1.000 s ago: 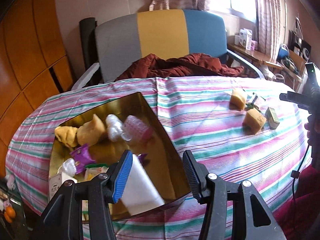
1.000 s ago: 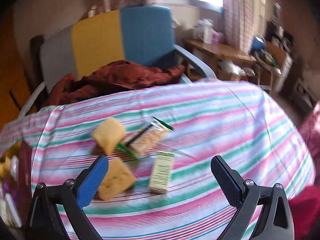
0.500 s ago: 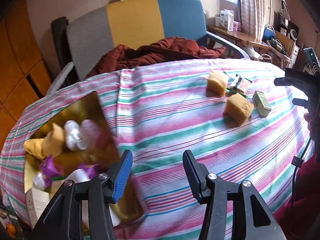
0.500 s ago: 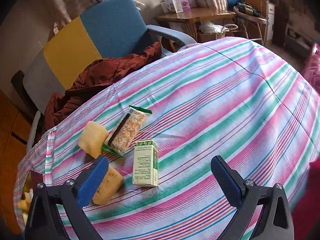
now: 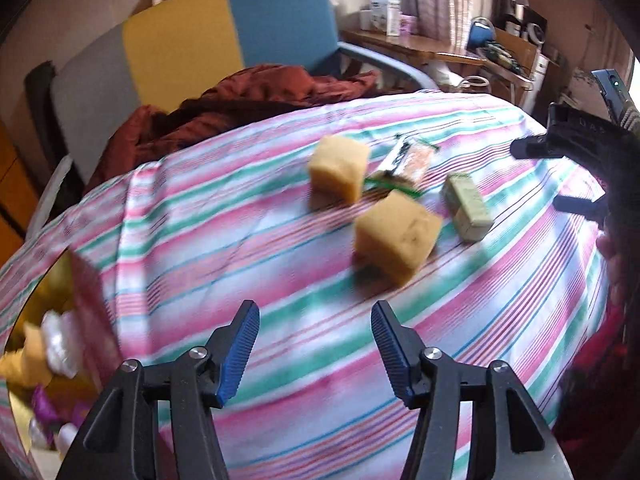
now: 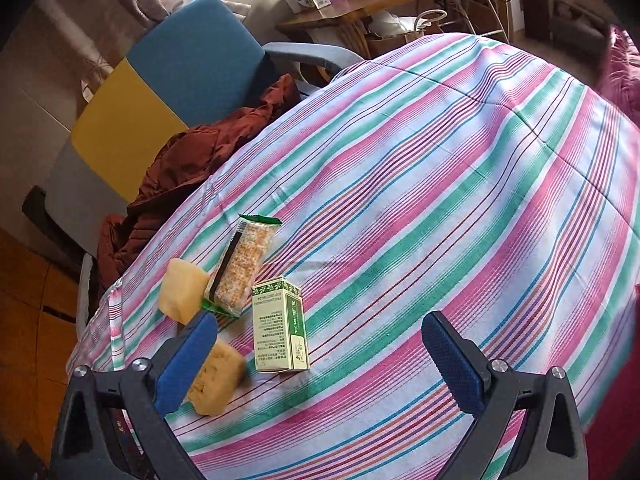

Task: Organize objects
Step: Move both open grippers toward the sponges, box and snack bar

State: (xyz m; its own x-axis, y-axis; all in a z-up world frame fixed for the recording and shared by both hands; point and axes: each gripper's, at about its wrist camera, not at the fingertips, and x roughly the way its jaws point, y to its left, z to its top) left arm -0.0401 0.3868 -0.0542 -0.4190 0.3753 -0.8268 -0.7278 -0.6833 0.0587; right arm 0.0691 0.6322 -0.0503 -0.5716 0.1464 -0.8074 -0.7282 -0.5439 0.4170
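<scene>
My left gripper is empty, its jaws partly apart and just now opening wider, with only striped cloth between the blue pads. I read that as getting ready for the next pick, since it faces the loose things rather than the gold box at the left edge, where several items already lie. My right gripper stands wide open and holds nothing; it hangs over the same cluster, its left pad in front of the near sponge, so I judge it is lining up on that or on the carton.

What is left to tidy sits together on the tablecloth. The near sponge is a yellow-tan block, porous, soft-looking, resting on an edge. Just beside it lies the green carton, a small printed box flat on its side. Beyond that is a snack bar in clear wrap with green ends, touching the far sponge, a paler block.

Behind the table stands a chair with a rust-red jacket heaped on it.
</scene>
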